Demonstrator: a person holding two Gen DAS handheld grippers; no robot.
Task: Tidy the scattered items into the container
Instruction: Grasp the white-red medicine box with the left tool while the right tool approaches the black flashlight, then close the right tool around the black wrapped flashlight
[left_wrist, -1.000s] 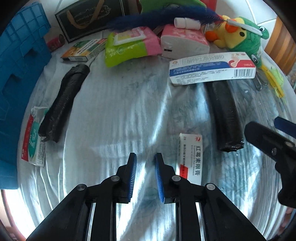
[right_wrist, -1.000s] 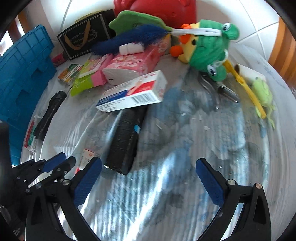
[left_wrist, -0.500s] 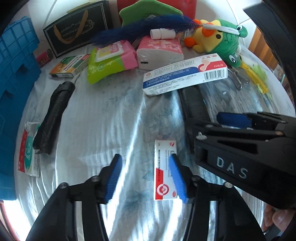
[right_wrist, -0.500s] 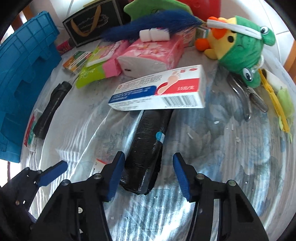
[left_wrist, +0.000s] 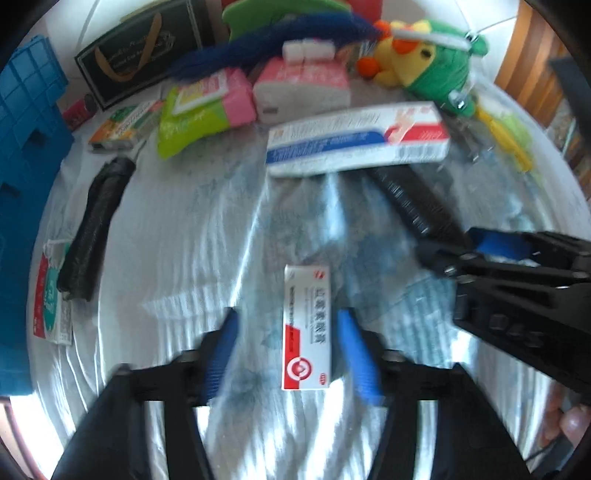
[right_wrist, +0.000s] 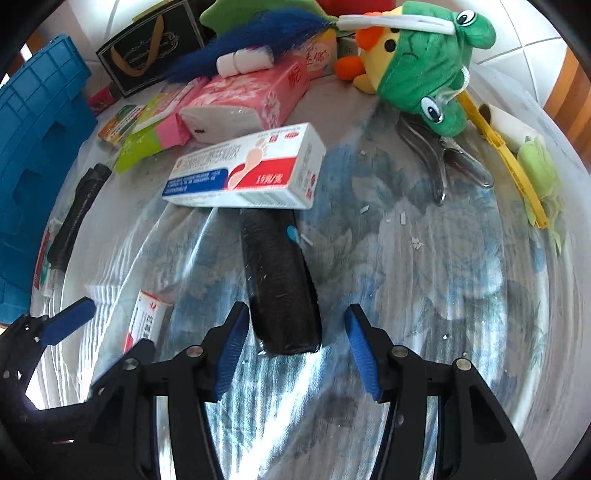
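- Currently the left gripper (left_wrist: 286, 354) is pointing steeply down at the table (left_wrist: 177, 236), its jaws closing; the small red-and-white medicine box (left_wrist: 306, 328) is lying flat between the blue pads, nearer the right pad (left_wrist: 356, 354), with a gap showing on both sides. Not gripped.
- Right gripper (right_wrist: 293, 354) is also pointing down, jaws standing partly apart and released; the near end of the black roll (right_wrist: 279, 288) is sitting between the pads (right_wrist: 231, 354), daylight showing on each side, no contact visible.
- The roll's far end is running under the long blue-red-white carton (right_wrist: 243, 170), which is lying across it.
- In the left wrist view the right gripper is crowding in from the right edge, close beside the small box.
- Blue container (right_wrist: 33, 155) is standing at the left edge of the table; a second black roll (left_wrist: 92, 229) and a flat green-red packet (left_wrist: 50, 299) are lying just beside it.
- Clutter is lining the far edge: pink tissue pack (right_wrist: 251, 99), green-pink wipes pack (left_wrist: 199, 110), plush toy (right_wrist: 421, 62), black gift bag (right_wrist: 147, 48).
- Open cloth is showing right of the roll, up to the metal tongs (right_wrist: 439, 158) and yellow strip (right_wrist: 506, 162).
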